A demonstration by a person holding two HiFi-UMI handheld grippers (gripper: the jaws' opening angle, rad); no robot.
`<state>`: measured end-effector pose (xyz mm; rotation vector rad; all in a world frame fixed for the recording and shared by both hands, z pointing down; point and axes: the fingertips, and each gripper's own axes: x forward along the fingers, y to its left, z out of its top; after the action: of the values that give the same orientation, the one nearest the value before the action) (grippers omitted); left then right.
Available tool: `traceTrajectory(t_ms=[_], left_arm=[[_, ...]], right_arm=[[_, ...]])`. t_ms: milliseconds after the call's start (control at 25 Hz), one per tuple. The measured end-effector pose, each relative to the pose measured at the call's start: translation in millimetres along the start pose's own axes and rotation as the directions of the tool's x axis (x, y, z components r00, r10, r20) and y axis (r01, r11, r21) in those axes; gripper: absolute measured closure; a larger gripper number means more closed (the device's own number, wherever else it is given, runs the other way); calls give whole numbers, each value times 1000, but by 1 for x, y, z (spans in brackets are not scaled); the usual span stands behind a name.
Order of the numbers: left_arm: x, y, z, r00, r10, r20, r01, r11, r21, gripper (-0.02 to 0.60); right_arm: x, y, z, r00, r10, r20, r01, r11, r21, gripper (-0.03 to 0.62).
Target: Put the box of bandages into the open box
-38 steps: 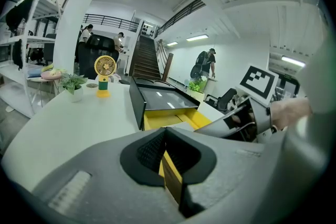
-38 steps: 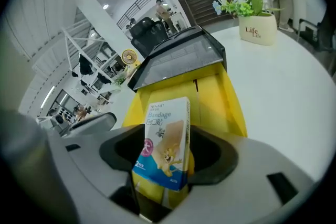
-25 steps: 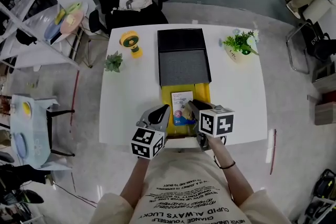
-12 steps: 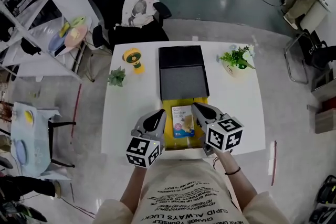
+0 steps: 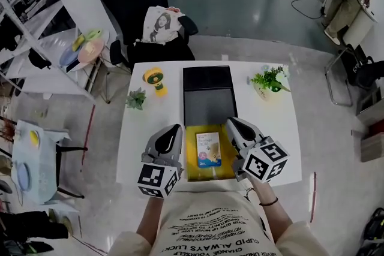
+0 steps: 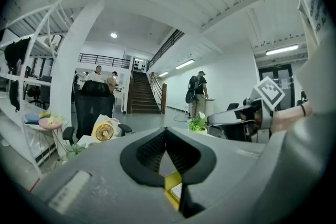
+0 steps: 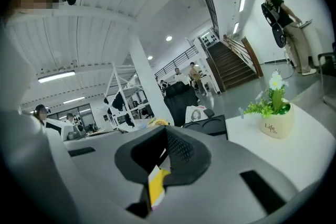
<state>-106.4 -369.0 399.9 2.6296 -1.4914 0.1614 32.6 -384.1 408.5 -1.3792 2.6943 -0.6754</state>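
Observation:
The bandage box (image 5: 208, 148) lies flat in the yellow open box (image 5: 193, 163) at the table's near edge. A black lid with a grey lining (image 5: 208, 99) lies open behind it. My left gripper (image 5: 174, 128) hovers over the yellow box's left side and my right gripper (image 5: 230, 122) over its right side. Both point away from me, raised above the table. Their jaws meet with nothing between them, as seen in the left gripper view (image 6: 166, 134) and the right gripper view (image 7: 165, 134). A sliver of yellow shows below each pair of jaws.
On the white table (image 5: 270, 123) stand a yellow fan (image 5: 154, 79) and a small plant (image 5: 136, 99) at the back left, and a potted plant (image 5: 268, 80) at the back right. A black chair with a bag (image 5: 161, 27) stands behind the table.
Both grippers have lifted up and back from the yellow box, spreading slightly apart. The bandage box stays lying in the yellow box, now fully uncovered between them.

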Motion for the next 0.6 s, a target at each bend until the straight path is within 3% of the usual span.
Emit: traceTrajectory(t_ms=[280,600], left_arm=[[-5,14,28,997,51,64,-54,998,37,560],[-8,24,32,992,92,90,-96,994,47,560]], right_arm=[[-14,-8,38,995,-22,93,27,999,-46,591],[-27,-19,64,983,-76,165,102,983,-154,591]])
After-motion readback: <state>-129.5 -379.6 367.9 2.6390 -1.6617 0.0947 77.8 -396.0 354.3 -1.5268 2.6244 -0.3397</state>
